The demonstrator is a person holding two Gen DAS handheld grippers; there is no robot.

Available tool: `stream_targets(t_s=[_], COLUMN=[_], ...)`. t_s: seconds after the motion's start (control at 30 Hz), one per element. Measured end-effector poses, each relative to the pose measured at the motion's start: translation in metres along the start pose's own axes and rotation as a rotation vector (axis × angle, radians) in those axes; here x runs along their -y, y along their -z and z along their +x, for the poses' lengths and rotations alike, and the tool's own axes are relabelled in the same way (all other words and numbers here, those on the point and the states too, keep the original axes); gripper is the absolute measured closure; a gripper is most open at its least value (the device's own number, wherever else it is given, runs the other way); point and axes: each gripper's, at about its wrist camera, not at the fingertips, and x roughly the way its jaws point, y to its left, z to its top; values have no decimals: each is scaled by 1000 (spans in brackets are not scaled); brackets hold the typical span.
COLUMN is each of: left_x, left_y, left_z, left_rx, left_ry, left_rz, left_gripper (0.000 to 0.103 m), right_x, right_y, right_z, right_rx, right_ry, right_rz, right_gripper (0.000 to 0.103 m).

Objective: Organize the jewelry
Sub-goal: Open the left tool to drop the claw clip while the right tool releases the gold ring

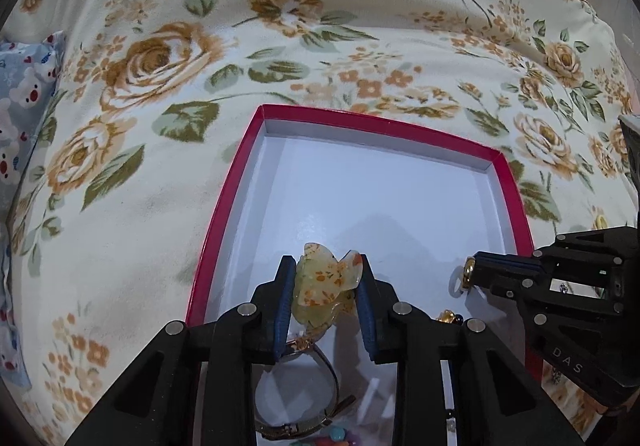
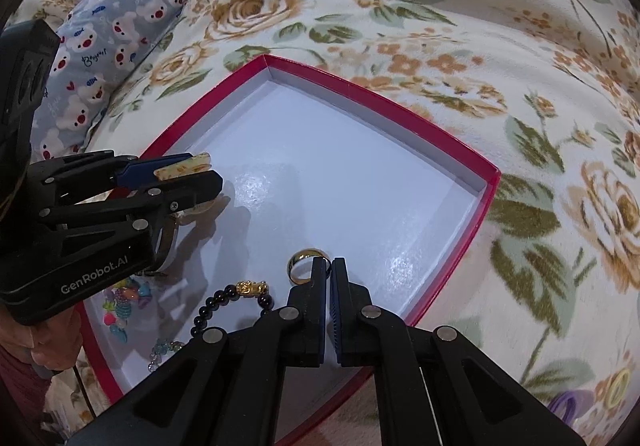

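Gold ring (image 2: 304, 266) is small, hard and slippery; the right gripper (image 2: 329, 266) pinches its edge over the red box (image 2: 452, 144). Left gripper (image 1: 326, 278) squeezes a hair clip (image 1: 320, 286), which looks light and breakable.

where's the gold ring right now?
The gold ring is pinched in the right gripper, held over the near part of the red-rimmed box, just right of the black bead bracelet.
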Motion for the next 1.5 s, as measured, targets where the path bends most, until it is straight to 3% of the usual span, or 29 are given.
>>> stream_targets(t_s=[0.47, 1.5], left_x=[3, 1], left_y=[3, 3], left_z=[5, 6], left_rx=[-23, -37], left_ry=[2, -12], left_rz=[6, -27], left_gripper=[74, 65], right_x=[-3, 1], right_y=[-2, 4], right_z=[2, -1], right_rx=[12, 33], right_ry=[-53, -80], right_rz=[2, 31], right_gripper=[96, 95])
